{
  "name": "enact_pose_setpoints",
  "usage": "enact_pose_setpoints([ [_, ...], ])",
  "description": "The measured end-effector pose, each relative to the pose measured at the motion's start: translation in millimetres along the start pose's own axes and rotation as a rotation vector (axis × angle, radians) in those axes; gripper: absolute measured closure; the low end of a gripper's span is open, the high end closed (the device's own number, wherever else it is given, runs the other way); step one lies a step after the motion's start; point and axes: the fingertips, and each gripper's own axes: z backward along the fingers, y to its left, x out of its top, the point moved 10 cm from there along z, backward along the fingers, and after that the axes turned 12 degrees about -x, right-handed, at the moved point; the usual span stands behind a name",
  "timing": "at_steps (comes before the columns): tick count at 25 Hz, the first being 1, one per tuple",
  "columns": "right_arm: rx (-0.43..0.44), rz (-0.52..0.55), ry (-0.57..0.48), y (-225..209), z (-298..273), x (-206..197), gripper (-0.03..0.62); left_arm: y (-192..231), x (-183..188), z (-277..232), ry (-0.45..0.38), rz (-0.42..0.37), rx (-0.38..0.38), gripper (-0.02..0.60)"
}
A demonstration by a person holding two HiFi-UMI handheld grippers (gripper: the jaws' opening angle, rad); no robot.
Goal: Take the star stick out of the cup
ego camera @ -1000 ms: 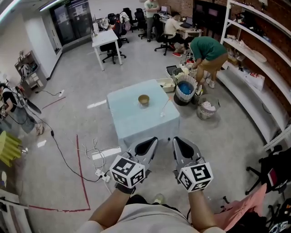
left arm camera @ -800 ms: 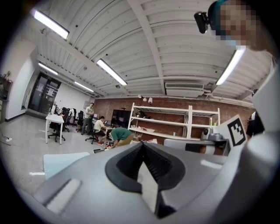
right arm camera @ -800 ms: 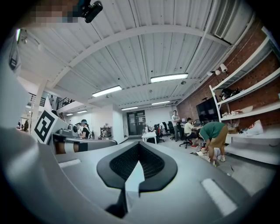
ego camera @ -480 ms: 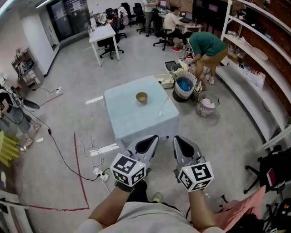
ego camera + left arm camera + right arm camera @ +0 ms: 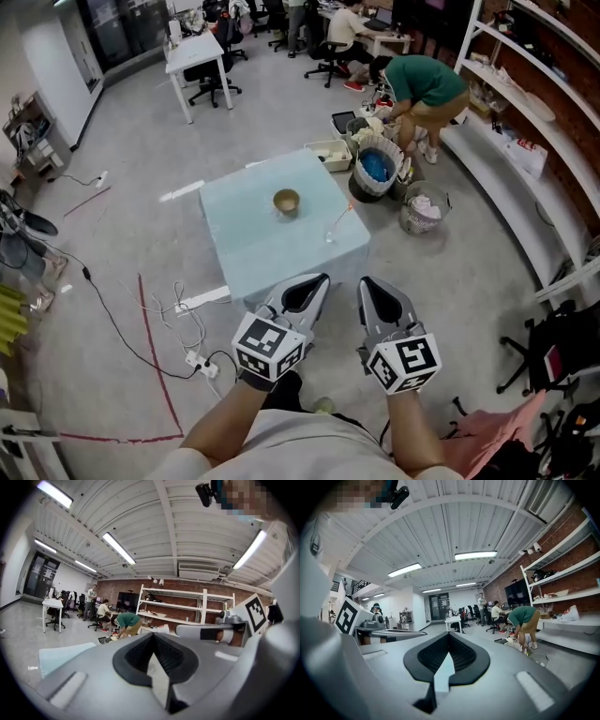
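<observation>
A small brown cup (image 5: 286,201) stands near the middle of a square table under a pale blue cloth (image 5: 253,248). A thin pale stick (image 5: 337,223) with an orange-tipped end lies flat on the cloth to the right of the cup, outside it. I cannot make out whether that end is a star. Both grippers hang low by my body, well short of the table. My left gripper (image 5: 319,278) (image 5: 152,634) and right gripper (image 5: 367,280) (image 5: 448,634) have their jaws closed together with nothing between them.
Beyond the table's far right corner stand a blue-filled bin (image 5: 376,169), a wire basket (image 5: 418,210) and a bending person in a green shirt (image 5: 422,84). Shelving (image 5: 525,112) lines the right wall. Cables and a power strip (image 5: 199,361) lie on the floor at left.
The view has moved forward: the table sits a little lower and nearer in the head view. Both grippers have kept their places and stayed shut.
</observation>
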Motion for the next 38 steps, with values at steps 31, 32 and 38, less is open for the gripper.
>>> enact_pose_setpoints([
  [31,-0.149,-0.06,0.079,-67.1,-230.1,-69.0,0.582,229.7,-76.8,-172.5,0.245,-0.056,-0.225,0.575],
  [32,-0.144,-0.061,0.087,-72.0,-237.5,-74.3,0.582,235.8,-82.1,-180.4,0.259,-0.063,-0.23,0.575],
  [38,-0.136,-0.06,0.132,-101.2,-272.3,-108.0,0.582,270.3,-119.1,-223.7,0.324,-0.085,-0.241,0.575],
])
